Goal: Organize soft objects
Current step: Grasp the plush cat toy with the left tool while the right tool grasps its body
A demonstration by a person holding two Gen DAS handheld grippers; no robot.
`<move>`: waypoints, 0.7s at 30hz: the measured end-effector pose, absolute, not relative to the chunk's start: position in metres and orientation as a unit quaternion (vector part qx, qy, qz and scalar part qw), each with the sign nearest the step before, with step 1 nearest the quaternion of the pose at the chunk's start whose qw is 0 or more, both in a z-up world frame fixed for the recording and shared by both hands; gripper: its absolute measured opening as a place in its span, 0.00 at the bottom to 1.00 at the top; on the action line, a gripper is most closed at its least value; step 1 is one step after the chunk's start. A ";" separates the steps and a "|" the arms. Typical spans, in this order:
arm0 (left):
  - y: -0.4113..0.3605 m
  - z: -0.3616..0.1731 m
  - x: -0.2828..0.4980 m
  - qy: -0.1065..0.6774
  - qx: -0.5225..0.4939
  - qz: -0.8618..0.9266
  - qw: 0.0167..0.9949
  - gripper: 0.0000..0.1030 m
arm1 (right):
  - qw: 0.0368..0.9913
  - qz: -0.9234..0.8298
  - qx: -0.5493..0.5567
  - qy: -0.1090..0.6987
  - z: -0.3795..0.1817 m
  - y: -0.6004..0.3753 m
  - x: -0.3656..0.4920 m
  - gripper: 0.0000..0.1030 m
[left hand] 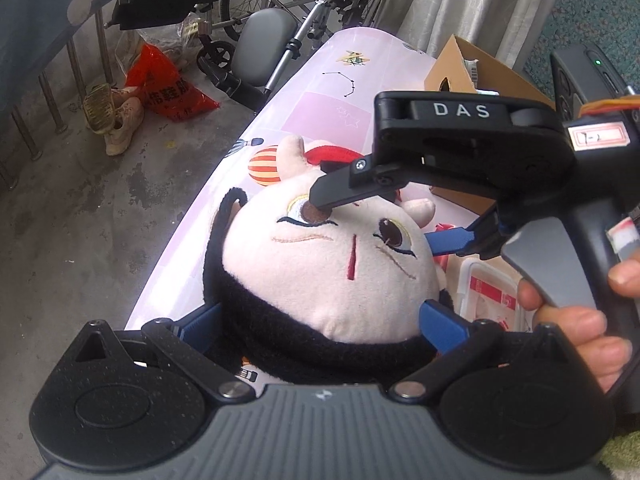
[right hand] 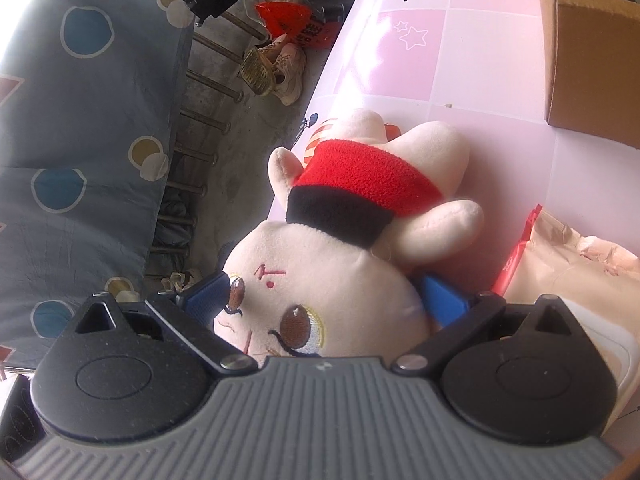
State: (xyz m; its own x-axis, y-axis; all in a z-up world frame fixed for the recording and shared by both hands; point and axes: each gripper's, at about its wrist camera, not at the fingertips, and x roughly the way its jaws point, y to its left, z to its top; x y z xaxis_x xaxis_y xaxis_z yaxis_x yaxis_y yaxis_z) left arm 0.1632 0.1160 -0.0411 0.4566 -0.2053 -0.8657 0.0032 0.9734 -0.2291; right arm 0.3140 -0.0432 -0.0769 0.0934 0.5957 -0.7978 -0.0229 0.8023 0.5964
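A plush doll (left hand: 328, 280) with a pale face, black hair and a red and black top (right hand: 360, 184) lies on the pink table (left hand: 320, 92). My left gripper (left hand: 320, 322) has its blue fingers (left hand: 440, 322) pressed against both sides of the doll's head, shut on it. In the left wrist view my right gripper (left hand: 380, 220) comes in from the right, with one finger on the doll's eye and the other at its cheek. In the right wrist view the right gripper (right hand: 328, 296) grips the head, with its fingers (right hand: 212, 296) against the face and neck.
A cardboard box (left hand: 480, 68) (right hand: 592, 60) stands at the table's far right. Beside the doll lie a plastic container (left hand: 488, 292) with a red label and a beige bag (right hand: 560, 256). The table edge drops to the floor on the left, with shoes (left hand: 116, 120) and a wheelchair (left hand: 280, 20) beyond.
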 end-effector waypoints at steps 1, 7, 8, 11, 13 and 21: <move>0.113 -0.042 0.163 0.516 -0.089 -0.056 0.850 1.00 | 0.701 0.221 0.227 0.639 -0.079 -0.042 0.315 0.99; 0.107 -0.043 0.164 0.513 -0.079 -0.051 0.853 1.00 | 0.687 0.226 0.247 0.645 -0.091 -0.042 0.323 0.99; 0.108 -0.043 0.165 0.513 -0.081 -0.052 0.853 1.00 | 0.684 0.227 0.250 0.647 -0.092 -0.042 0.324 0.99; 0.111 -0.044 0.167 0.513 -0.086 -0.051 0.852 1.00 | 0.677 0.231 0.257 0.650 -0.097 -0.041 0.326 0.99; 0.111 -0.045 0.167 0.513 -0.090 -0.051 0.852 1.00 | 0.674 0.232 0.262 0.651 -0.100 -0.040 0.327 0.99; 0.110 -0.044 0.166 0.507 -0.093 -0.051 0.855 1.00 | 0.677 0.242 0.263 0.643 -0.099 -0.036 0.324 1.00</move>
State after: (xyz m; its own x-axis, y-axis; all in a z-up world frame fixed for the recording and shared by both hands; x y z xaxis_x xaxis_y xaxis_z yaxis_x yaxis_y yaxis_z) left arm 0.1660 0.1099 -0.0436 0.4799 -0.1820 -0.8582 -0.0070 0.9774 -0.2112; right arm 0.3241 -0.0361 -0.0992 0.0549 0.6660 -0.7439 0.0103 0.7446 0.6674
